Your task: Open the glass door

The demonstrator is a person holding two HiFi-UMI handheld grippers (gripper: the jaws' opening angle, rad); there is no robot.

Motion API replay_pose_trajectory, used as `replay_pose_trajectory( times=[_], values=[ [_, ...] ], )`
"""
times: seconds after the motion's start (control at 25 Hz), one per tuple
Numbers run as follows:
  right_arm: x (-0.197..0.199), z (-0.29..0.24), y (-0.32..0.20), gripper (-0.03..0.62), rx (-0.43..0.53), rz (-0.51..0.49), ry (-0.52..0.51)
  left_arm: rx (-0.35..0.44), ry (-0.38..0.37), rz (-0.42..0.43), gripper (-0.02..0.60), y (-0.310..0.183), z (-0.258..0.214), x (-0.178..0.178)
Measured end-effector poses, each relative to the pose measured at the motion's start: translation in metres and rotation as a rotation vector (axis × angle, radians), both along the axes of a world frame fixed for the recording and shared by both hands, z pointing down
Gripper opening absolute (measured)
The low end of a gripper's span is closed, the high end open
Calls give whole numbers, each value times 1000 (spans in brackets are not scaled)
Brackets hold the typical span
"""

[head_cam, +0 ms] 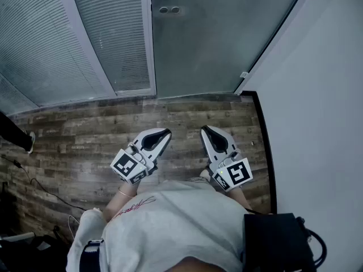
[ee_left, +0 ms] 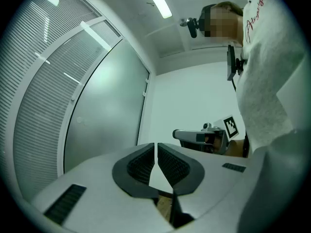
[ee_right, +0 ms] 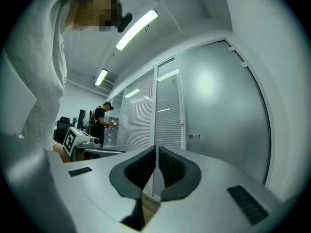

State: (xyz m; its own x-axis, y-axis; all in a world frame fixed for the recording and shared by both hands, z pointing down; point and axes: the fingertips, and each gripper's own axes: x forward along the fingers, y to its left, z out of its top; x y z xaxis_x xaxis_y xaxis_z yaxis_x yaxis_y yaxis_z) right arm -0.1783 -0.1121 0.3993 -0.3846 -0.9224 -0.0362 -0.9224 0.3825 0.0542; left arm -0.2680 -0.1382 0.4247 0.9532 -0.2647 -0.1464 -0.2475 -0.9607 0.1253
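Note:
The frosted glass door (head_cam: 215, 38) stands closed straight ahead, with two small round fittings (head_cam: 169, 9) near its left edge. Both grippers are held side by side over the wood floor, well short of the door. My left gripper (head_cam: 164, 134) is shut with nothing in it, its pads together in the left gripper view (ee_left: 155, 147). The right gripper (head_cam: 205, 130) is shut and empty too (ee_right: 157, 149). The door (ee_right: 218, 110) and its round fittings (ee_right: 194, 136) fill the right gripper view ahead. In the left gripper view the door (ee_left: 104, 115) lies ahead to the left.
Glass panels with closed blinds (head_cam: 74, 44) adjoin the door on the left. A white wall (head_cam: 317, 95) runs along the right. Cables (head_cam: 34, 183) and another person's foot (head_cam: 28, 141) are at the left; that person (ee_right: 101, 120) stands far back. A black bag (head_cam: 278, 242) hangs at my side.

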Motion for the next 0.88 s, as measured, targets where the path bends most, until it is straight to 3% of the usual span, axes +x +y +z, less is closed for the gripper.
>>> replay_pose_trajectory(
  times=[0.44,0.72,0.88],
  values=[
    [-12,2,-3,32,-1,2,-21,-39,-14,6,35,1,7,-12],
    [-2,3,-14,32,-21,7,-116,-60,-14,-8,35,-11,10,-12],
    [-2,7,-23,32,-39,-3,-91,-66,-22,-10,35,-19,12,-12]
  ],
)
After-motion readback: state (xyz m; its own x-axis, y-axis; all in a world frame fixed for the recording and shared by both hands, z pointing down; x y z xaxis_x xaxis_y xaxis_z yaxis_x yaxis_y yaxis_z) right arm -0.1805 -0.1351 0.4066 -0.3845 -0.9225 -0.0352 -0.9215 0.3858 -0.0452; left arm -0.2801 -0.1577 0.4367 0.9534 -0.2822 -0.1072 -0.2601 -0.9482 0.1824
